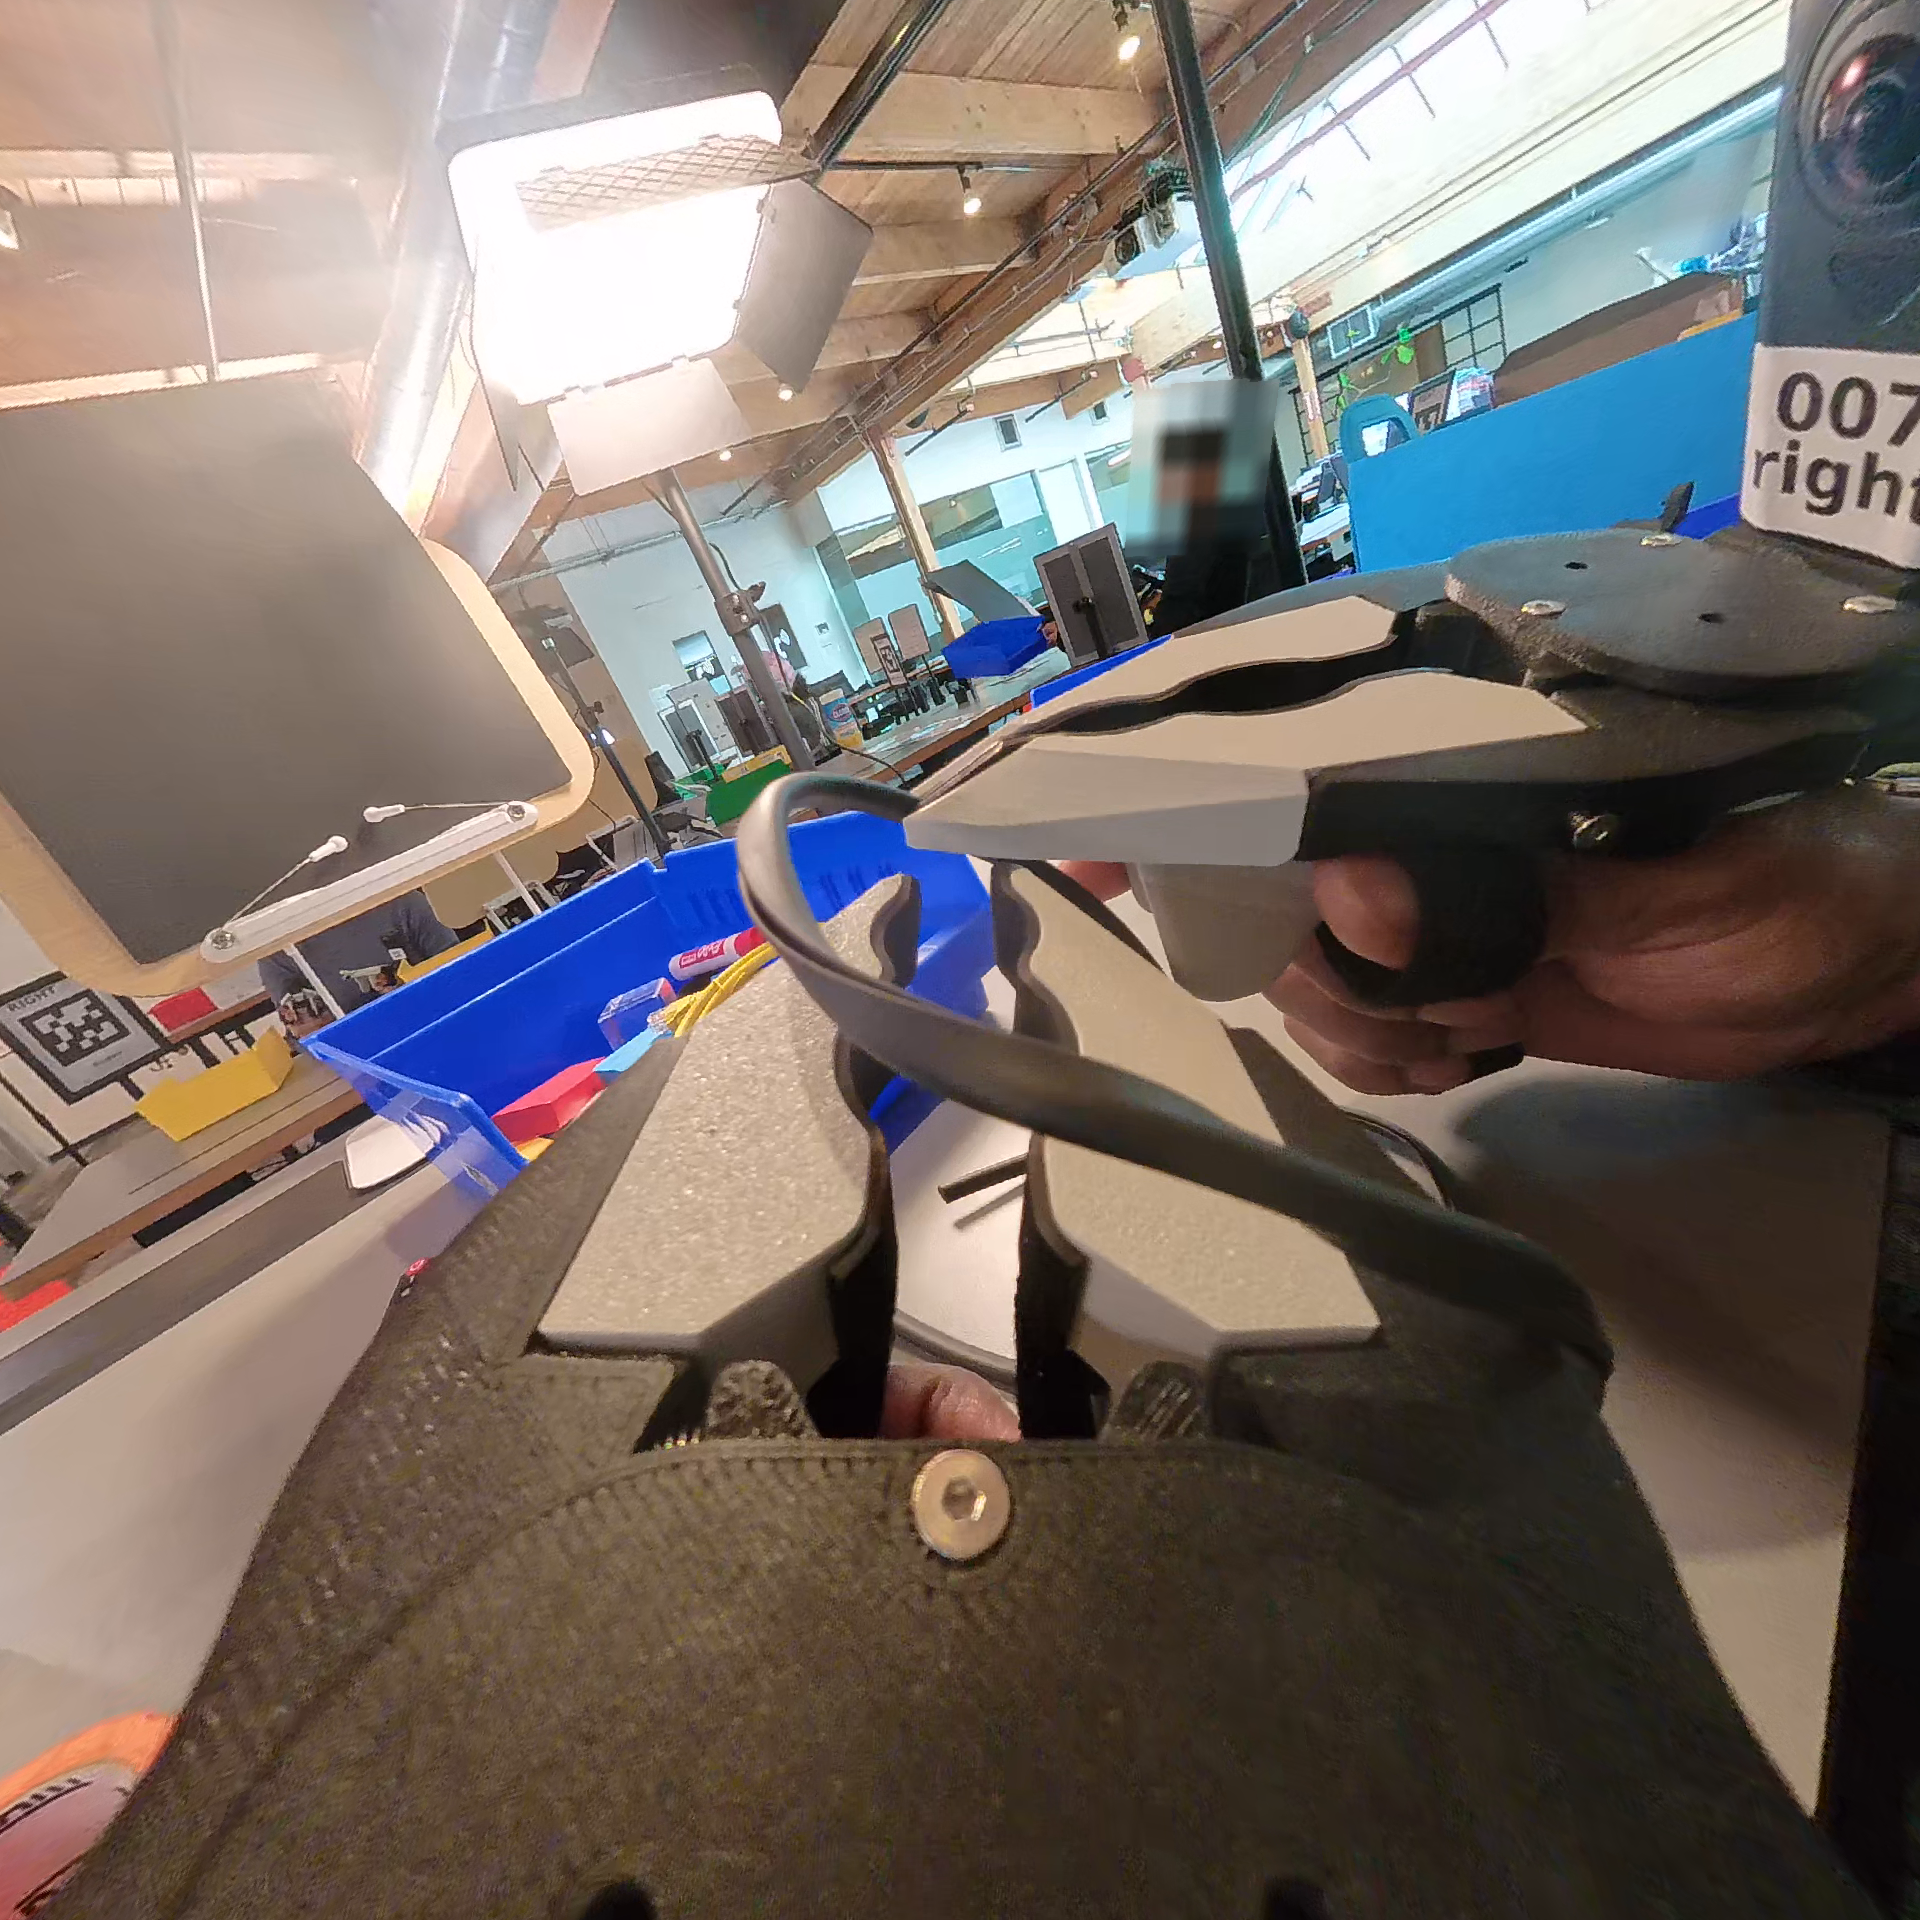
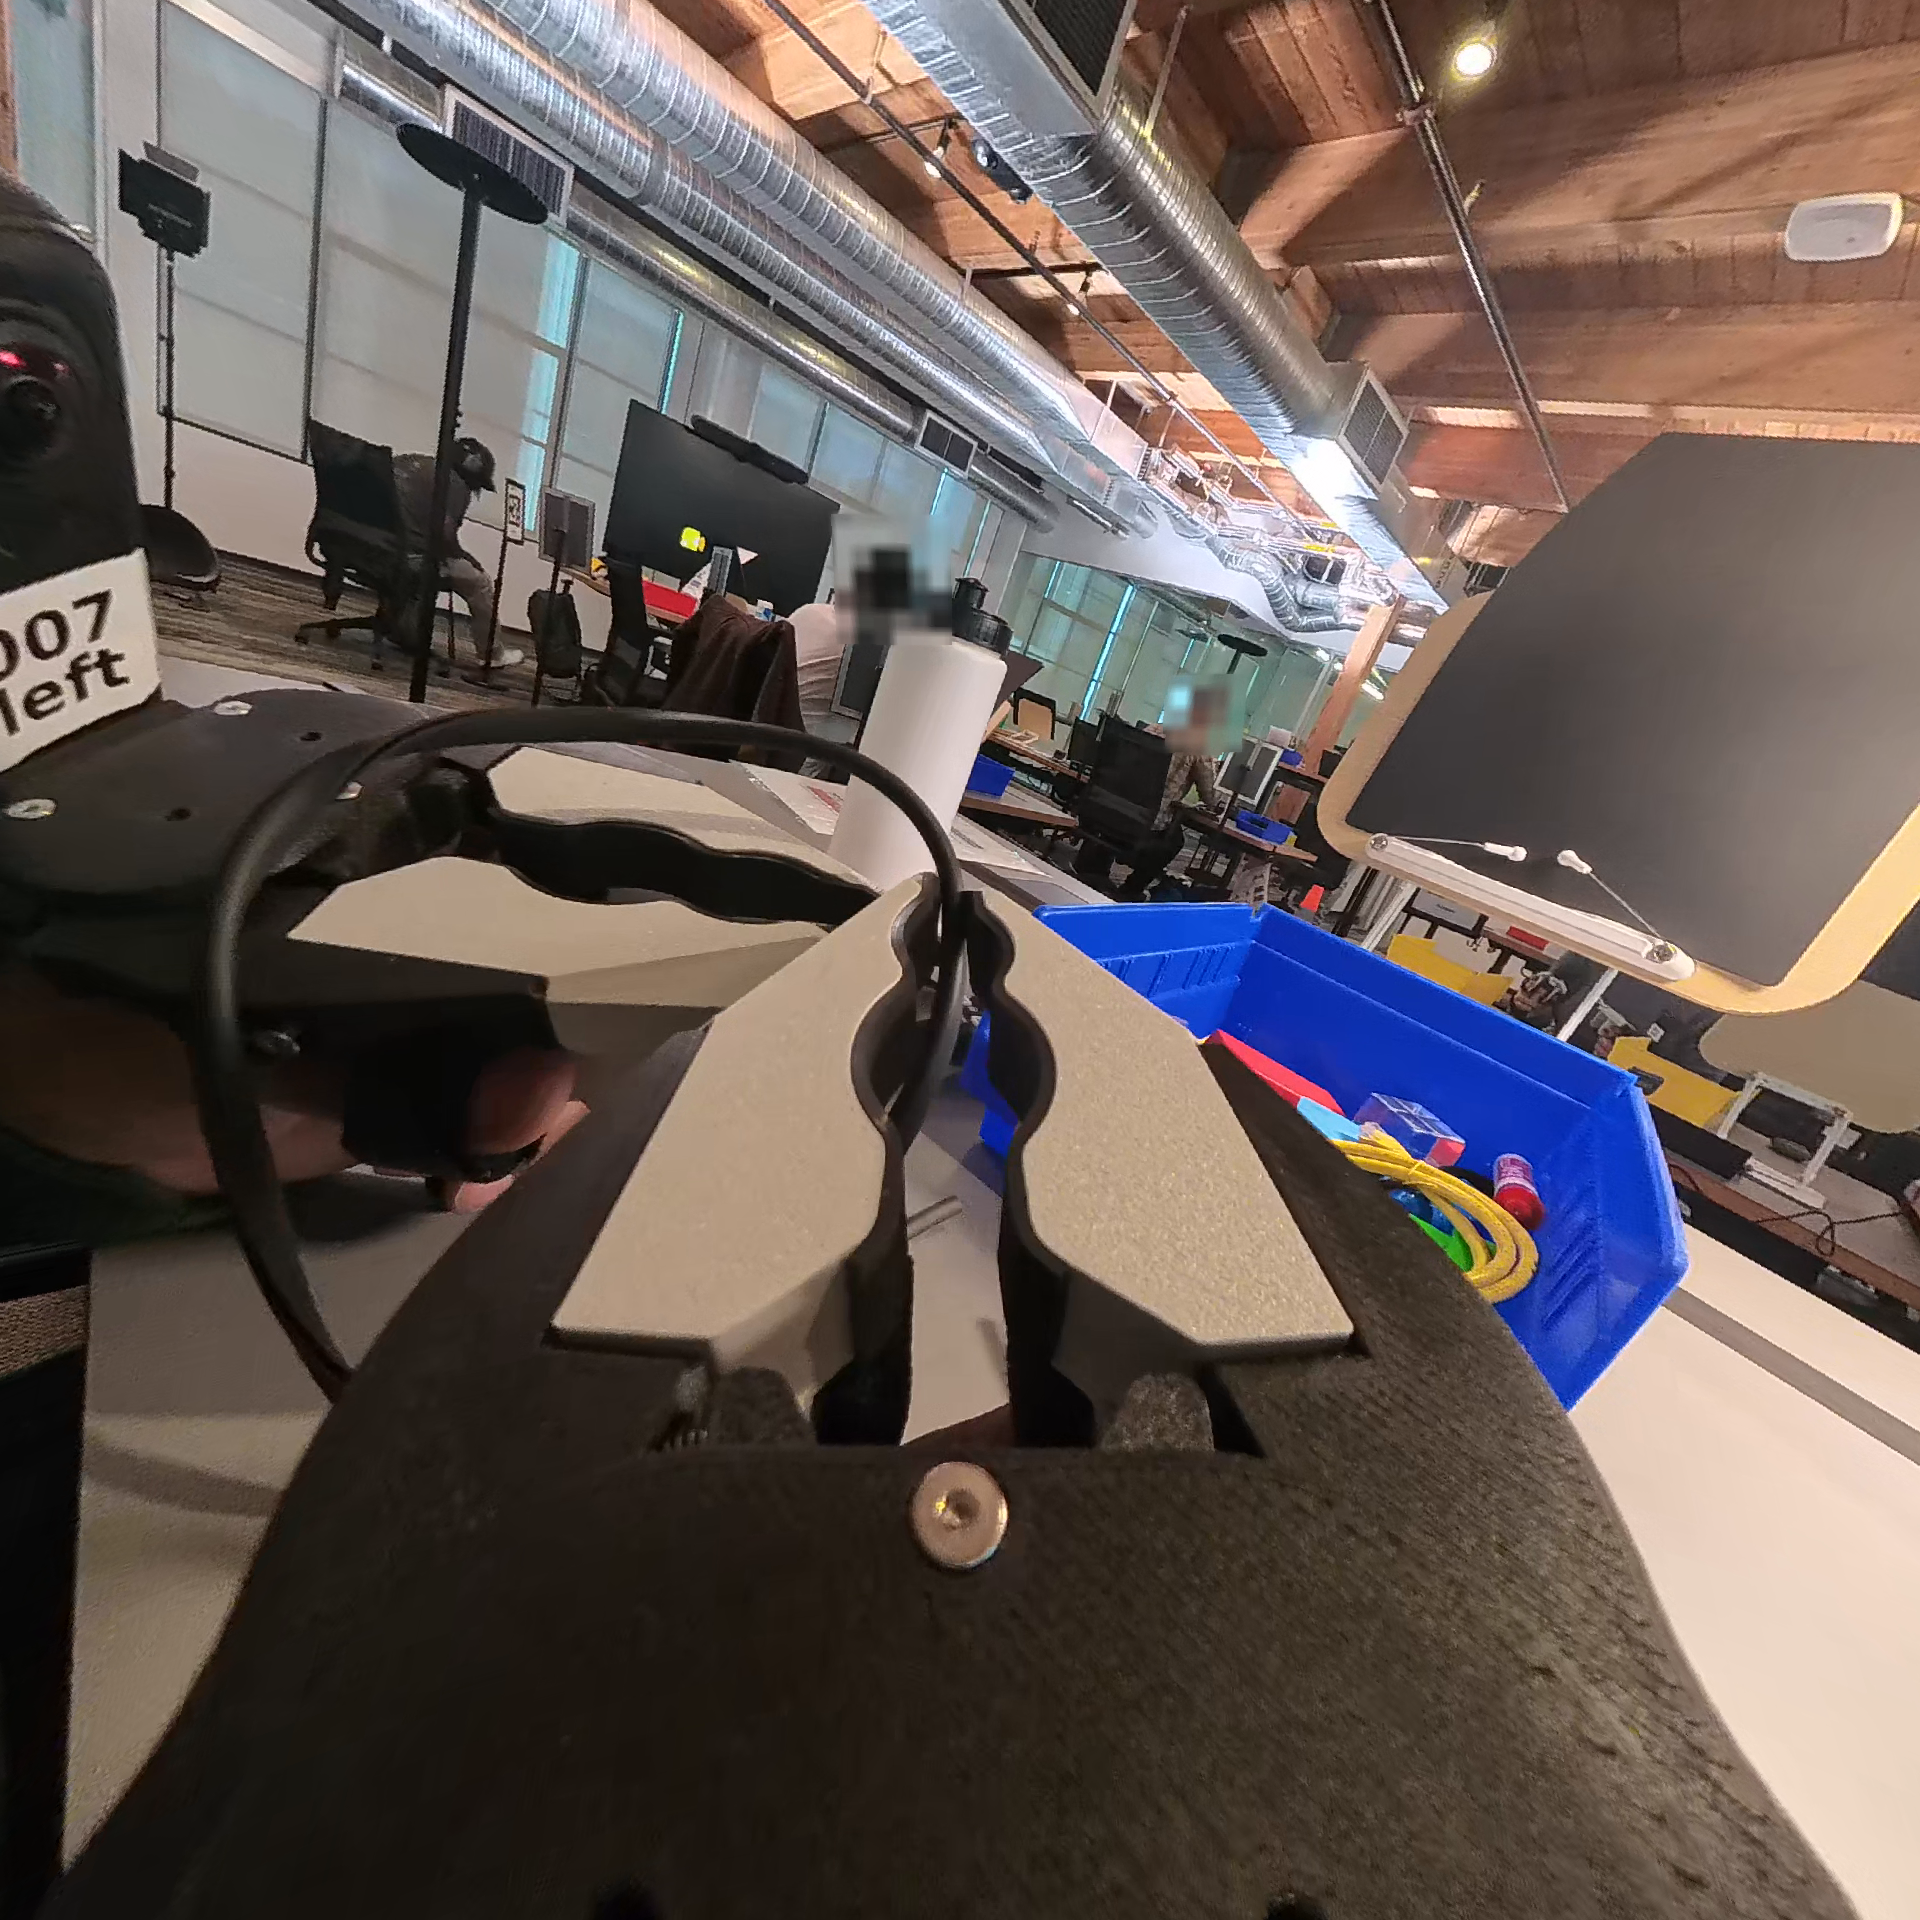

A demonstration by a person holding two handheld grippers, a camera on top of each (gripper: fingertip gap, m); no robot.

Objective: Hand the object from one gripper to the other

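A thin black cable (image 1: 1143, 1117) curves in a loop between the two grippers. My right gripper (image 2: 951, 909) is shut on one end of it at the fingertips. In the left wrist view that gripper (image 1: 920, 816) comes in from the right, held by a hand. My left gripper (image 1: 948, 899) is open, its jaws a small gap apart. The cable lies across the top of its grey fingers (image 1: 727, 1143) and is not pinched. In the right wrist view the cable (image 2: 223, 987) loops over the left gripper's fingers (image 2: 436, 914). Both grippers are held above the table.
A blue bin (image 1: 582, 966) (image 2: 1403, 997) sits just beyond the grippers, holding a yellow cord (image 2: 1475, 1236), coloured blocks and a marker. A white bottle (image 2: 925, 727) stands behind. A black board with a wooden rim (image 2: 1662, 707) hangs nearby. The grey table (image 2: 1766, 1558) lies below.
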